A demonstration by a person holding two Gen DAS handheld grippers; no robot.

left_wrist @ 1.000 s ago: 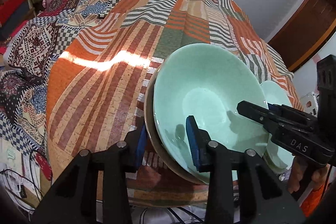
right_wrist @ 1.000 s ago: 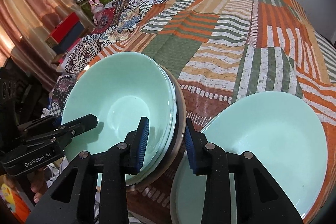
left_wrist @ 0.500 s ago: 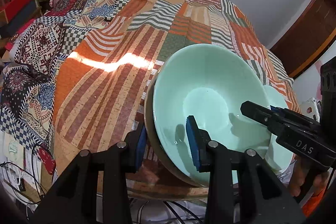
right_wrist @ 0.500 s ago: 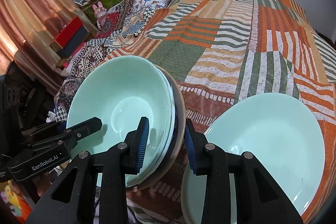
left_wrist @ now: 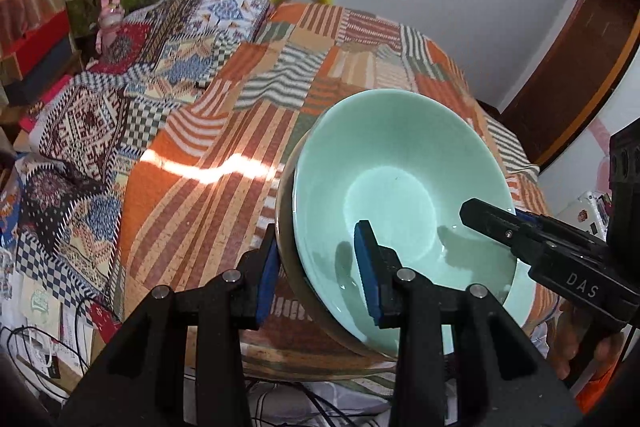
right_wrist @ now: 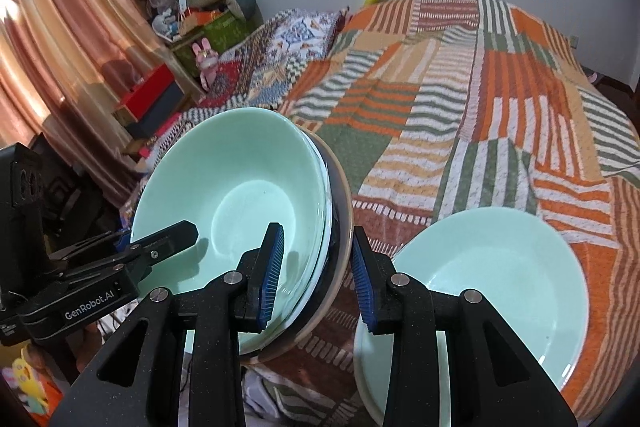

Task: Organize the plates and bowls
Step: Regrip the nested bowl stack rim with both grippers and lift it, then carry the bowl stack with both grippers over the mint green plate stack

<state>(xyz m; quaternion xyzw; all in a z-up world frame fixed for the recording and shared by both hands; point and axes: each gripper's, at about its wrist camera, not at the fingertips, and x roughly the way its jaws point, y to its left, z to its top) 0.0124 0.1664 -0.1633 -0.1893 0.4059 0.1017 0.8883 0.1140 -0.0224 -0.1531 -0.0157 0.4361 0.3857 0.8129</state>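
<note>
Both grippers, left (left_wrist: 316, 269) and right (right_wrist: 318, 273), pinch opposite rims of the nested bowl stack (right_wrist: 240, 223), apparently sharing its weight above the patchwork bedspread (right_wrist: 460, 99).

I am in a home bedroom: ahead of my grippers lies a bed under an orange-and-green striped patchwork quilt (right_wrist: 460, 99), with reddish-brown pleated curtains (right_wrist: 68, 39) and a pink plush rabbit (right_wrist: 206, 61) to their left.

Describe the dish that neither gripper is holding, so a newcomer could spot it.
Start at the bed's orange, green and white striped patchwork quilt and move to its near edge. The shallow mint-green ceramic plate lies there, beside the stack of mint-green bowls. Unlike that stack, clamped at opposite rims by both grippers, nothing grips it.
</note>
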